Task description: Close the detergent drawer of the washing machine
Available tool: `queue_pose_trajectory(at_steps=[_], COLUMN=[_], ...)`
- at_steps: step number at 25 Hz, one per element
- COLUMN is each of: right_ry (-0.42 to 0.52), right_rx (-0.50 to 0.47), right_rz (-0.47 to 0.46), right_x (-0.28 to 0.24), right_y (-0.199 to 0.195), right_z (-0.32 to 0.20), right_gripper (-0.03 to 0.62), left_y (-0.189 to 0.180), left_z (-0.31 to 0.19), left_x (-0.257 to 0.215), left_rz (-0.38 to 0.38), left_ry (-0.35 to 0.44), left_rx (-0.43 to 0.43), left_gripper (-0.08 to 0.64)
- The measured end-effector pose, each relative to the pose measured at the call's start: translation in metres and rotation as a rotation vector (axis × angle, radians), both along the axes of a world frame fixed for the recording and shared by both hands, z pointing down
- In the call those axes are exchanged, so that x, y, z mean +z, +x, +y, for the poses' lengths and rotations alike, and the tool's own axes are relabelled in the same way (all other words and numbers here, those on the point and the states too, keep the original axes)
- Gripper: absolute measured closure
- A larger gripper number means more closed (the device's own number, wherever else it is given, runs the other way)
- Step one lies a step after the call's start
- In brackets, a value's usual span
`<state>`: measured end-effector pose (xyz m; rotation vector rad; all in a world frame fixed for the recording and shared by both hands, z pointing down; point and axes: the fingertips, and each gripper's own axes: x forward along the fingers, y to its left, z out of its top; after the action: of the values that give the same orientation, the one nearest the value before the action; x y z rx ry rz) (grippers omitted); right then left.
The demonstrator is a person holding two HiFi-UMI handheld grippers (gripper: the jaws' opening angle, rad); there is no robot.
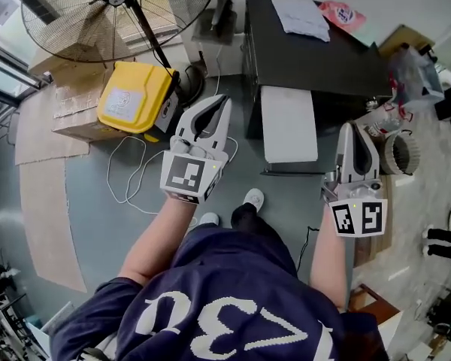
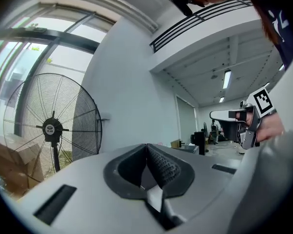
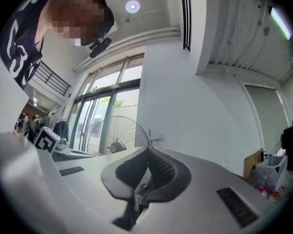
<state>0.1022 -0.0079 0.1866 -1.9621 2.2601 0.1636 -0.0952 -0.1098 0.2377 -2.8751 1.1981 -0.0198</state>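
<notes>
left tongs (image 1: pixel 223 101) closed, right tongs (image 1: pixel 348 128) closed, empty

The washing machine (image 1: pixel 323 66) is standing in the upper middle of the head view, showing as a dark, boxy body seen from above, with its front facing the lower part of the frame. The detergent drawer (image 1: pixel 289 122) is sticking out of the left part of that front, pulled well open toward the bottom of the picture. It is showing as a plain white oblong ending in a dark front strip (image 1: pixel 293 170), and its compartments are not showing clearly.
</notes>
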Motion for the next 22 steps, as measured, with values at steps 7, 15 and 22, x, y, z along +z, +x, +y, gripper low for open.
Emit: queue_pose_trajectory(at_steps=[7, 15, 22], right_ry=[-0.024, -0.067, -0.215], right_rx=[-0.085, -0.114, -0.073], right_rz=[-0.024, -0.047, -0.038], right_x=[0.017, 0.046, 0.110], right_y=[0.063, 0.100, 0.125], right_z=[-0.055, -0.080, -0.071], right_gripper=[0.577, 0.577, 0.577], left_y=[0.051, 0.085, 0.109], left_z=[-0.034, -0.043, -0.026], left_x=[0.021, 0.043, 0.100], left_rz=[-0.028, -0.052, -0.077], left_ry=[-0.023, -0.052, -0.110], left_rx=[-0.064, -0.072, 0.031], left_gripper=[0.540, 0.540, 0.540])
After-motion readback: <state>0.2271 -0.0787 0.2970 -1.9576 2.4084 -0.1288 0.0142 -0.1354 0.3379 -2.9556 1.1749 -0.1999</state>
